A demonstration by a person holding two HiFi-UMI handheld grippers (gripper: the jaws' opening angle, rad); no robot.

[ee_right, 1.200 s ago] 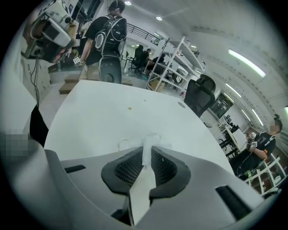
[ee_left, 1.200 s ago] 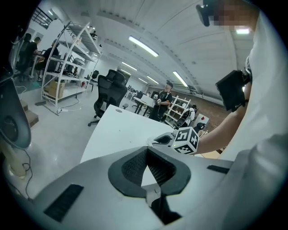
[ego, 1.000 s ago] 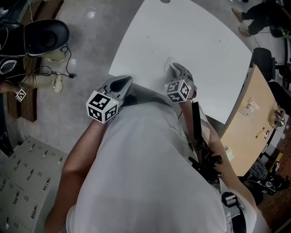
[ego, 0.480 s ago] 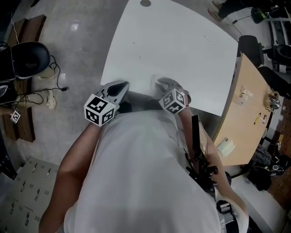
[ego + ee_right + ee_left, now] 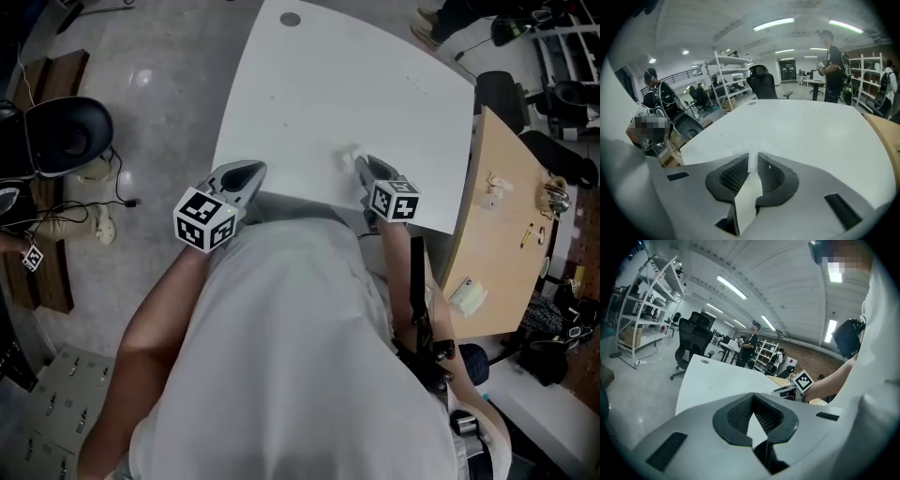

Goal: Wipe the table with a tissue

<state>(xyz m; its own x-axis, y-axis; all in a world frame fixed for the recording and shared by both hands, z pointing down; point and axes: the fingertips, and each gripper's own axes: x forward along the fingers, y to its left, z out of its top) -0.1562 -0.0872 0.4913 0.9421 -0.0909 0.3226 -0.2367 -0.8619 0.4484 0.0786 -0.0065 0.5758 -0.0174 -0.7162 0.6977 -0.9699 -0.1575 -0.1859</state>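
Now right gripper (image 5: 361, 165) fingers pinch tissue (image 5: 749, 197) at table (image 5: 375, 84) near edge (open top ahead); left gripper (image 5: 248, 171) fingers clenched empty

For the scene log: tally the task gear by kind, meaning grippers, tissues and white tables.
Grippers: 2 (left gripper, right gripper)
Tissue: 1, clamped in the right gripper
White table: 1
Total: 4

Long strip lights (image 5: 773, 23) above the white table (image 5: 375, 103) lit evenly; soft shadow lay along its near edge. Gripper views bowed, corners black.
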